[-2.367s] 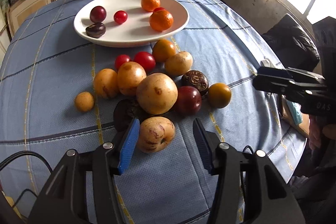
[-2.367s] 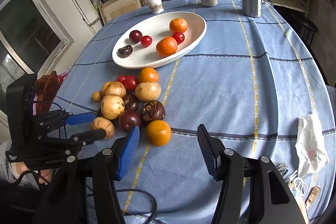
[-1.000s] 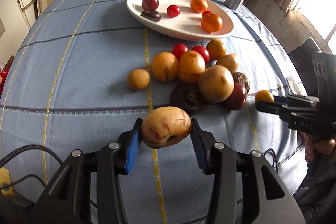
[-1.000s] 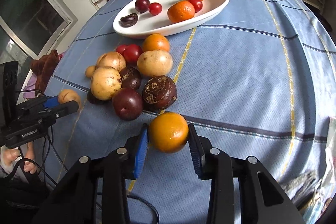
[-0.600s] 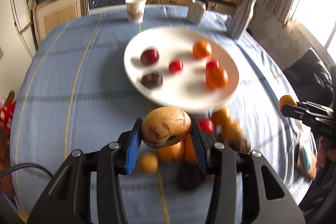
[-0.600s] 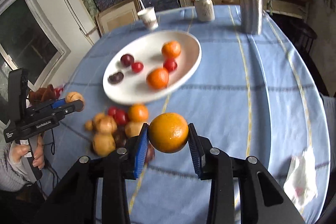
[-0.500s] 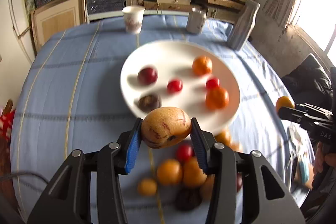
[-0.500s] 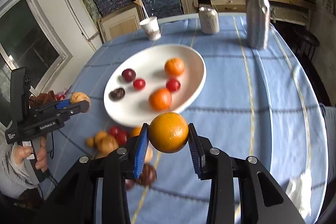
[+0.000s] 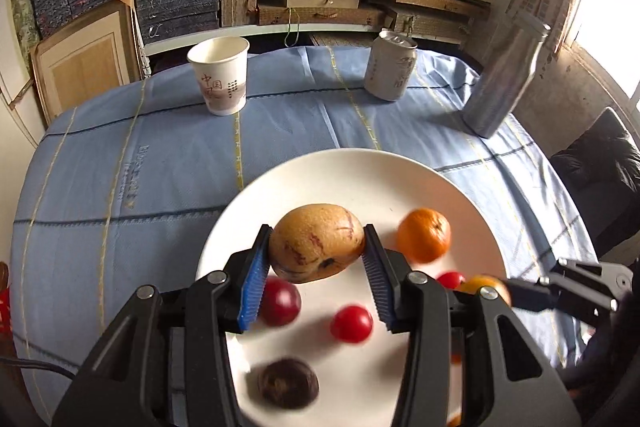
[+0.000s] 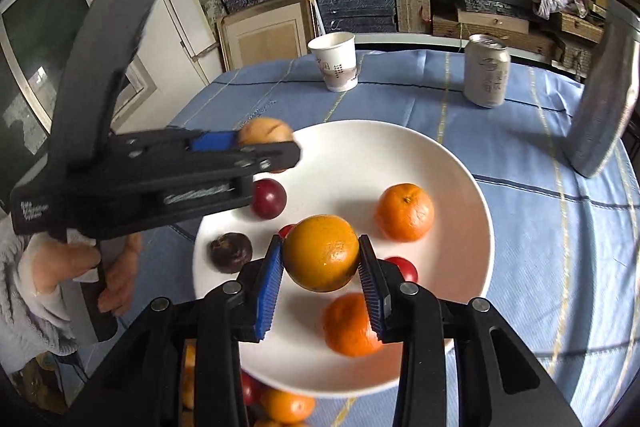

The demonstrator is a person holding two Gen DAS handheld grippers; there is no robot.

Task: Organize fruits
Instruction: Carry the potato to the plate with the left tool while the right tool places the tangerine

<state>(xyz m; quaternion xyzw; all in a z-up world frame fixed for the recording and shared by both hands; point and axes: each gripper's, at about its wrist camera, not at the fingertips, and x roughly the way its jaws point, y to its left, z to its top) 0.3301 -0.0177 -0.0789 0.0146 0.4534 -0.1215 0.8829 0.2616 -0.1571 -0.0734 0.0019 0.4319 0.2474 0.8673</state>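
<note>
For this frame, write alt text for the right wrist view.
The right gripper clamps an orange fruit above a white plate holding mandarins, red fruits and a dark fruit. At left, the left gripper holds a tan fruit over the plate's edge.

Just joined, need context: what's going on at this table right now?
A person is sorting fruit onto a white plate, one handheld gripper per hand. The left gripper is shut on a tan, red-streaked fruit; the right gripper is shut on an orange. Both fruits hang over the plate, not yet released. The plate already holds two mandarins, a plum, small red fruits and a dark wrinkled fruit. More fruit waits on the blue tablecloth.
</note>
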